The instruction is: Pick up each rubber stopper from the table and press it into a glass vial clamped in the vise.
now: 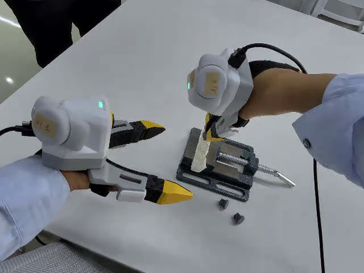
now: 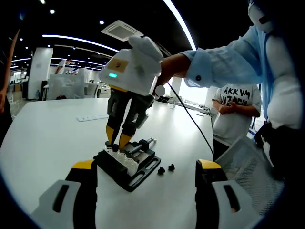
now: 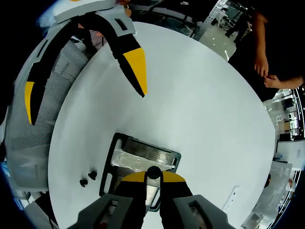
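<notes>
rubber stopper (image 3: 153, 171) gripped in the nearly closed right claw (image 1: 211, 134), over the glass vials (image 1: 200, 154) in the vise (image 1: 242, 152); two loose stoppers (image 1: 223, 203) just beside the vise, toward the bench (image 1: 142, 51) near edge; left claw (image 1: 176, 163) wide open, empty

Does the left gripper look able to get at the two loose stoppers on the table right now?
Probably yes. The left gripper is open, and the two loose stoppers lie on bare table beside the vise, nothing between. The right gripper, pinching another stopper, is over the vise, clear of them.
</notes>
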`<control>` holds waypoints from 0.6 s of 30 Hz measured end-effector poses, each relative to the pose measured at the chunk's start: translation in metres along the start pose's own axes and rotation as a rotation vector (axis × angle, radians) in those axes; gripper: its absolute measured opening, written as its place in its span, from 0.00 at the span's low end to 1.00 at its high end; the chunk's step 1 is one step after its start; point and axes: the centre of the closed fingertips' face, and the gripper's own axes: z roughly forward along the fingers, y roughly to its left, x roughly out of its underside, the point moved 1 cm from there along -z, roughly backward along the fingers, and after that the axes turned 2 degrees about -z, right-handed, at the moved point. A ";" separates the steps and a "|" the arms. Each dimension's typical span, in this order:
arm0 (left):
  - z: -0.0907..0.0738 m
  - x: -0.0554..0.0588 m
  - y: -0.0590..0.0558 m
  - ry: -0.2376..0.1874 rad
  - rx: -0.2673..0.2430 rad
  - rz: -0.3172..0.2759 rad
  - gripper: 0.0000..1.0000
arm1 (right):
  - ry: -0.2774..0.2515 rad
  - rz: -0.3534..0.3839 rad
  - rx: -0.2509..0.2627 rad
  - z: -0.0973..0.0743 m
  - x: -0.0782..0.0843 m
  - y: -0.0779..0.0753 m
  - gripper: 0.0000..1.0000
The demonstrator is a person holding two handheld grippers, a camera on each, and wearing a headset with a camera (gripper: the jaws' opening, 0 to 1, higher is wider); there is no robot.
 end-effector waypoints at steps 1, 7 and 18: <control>0.000 0.000 0.000 0.001 0.000 0.000 0.82 | 0.000 0.005 -0.002 0.000 0.000 0.000 0.06; -0.002 0.001 0.002 0.001 -0.005 -0.005 0.82 | -0.016 0.029 -0.011 0.000 0.001 0.000 0.07; 0.001 0.000 0.001 -0.004 -0.002 -0.005 0.82 | -0.075 0.124 -0.021 -0.011 0.006 -0.001 0.10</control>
